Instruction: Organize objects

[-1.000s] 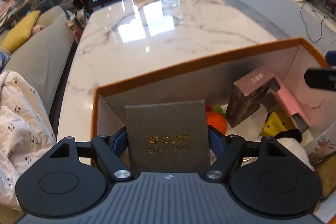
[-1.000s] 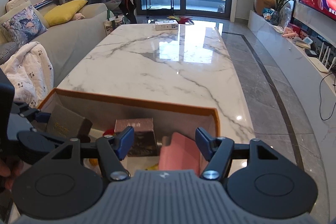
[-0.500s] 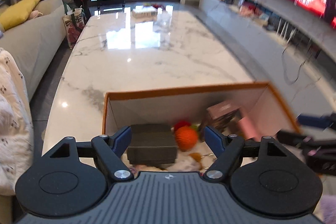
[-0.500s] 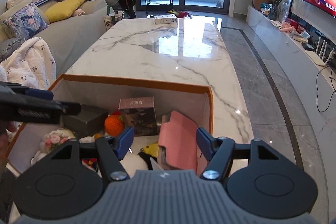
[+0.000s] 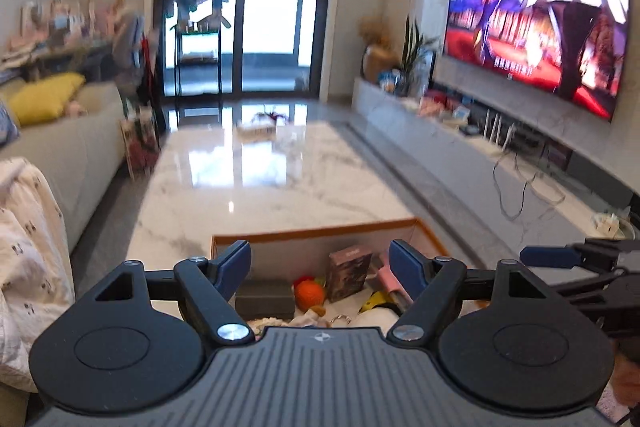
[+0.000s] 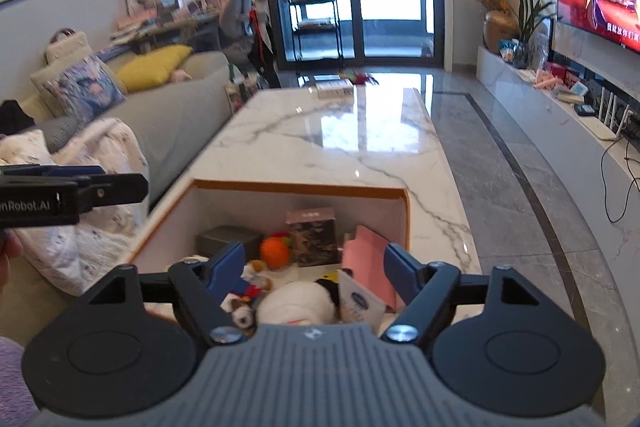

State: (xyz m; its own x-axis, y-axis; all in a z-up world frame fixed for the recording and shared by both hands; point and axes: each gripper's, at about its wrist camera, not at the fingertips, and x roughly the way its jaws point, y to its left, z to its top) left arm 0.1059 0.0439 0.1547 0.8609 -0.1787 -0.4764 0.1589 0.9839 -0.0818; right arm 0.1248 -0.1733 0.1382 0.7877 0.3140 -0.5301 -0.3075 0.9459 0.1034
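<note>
An orange-rimmed open box (image 6: 300,186) stands at the near end of the marble table (image 6: 340,147). Inside lie a dark grey box (image 5: 264,297), an orange knitted ball (image 5: 309,293), a brown patterned box (image 5: 348,273), a pink case (image 6: 368,263) and a white plush toy (image 6: 296,305). My left gripper (image 5: 320,259) hovers above the box, open and empty. Above the same box, my right gripper (image 6: 314,261) has its jaws opening, and nothing is gripped between them. The left gripper's fingers (image 6: 120,185) show at the left edge of the right wrist view.
A small white box (image 6: 335,90) sits at the table's far end. A grey sofa (image 6: 172,115) with cushions and a panda-print blanket (image 6: 100,155) runs along the left. A low TV cabinet (image 6: 560,115) and cables line the right.
The left gripper let go of the dark grey box, which now lies in the orange-rimmed box. Both grippers rose and drew back. The right jaws widened.
</note>
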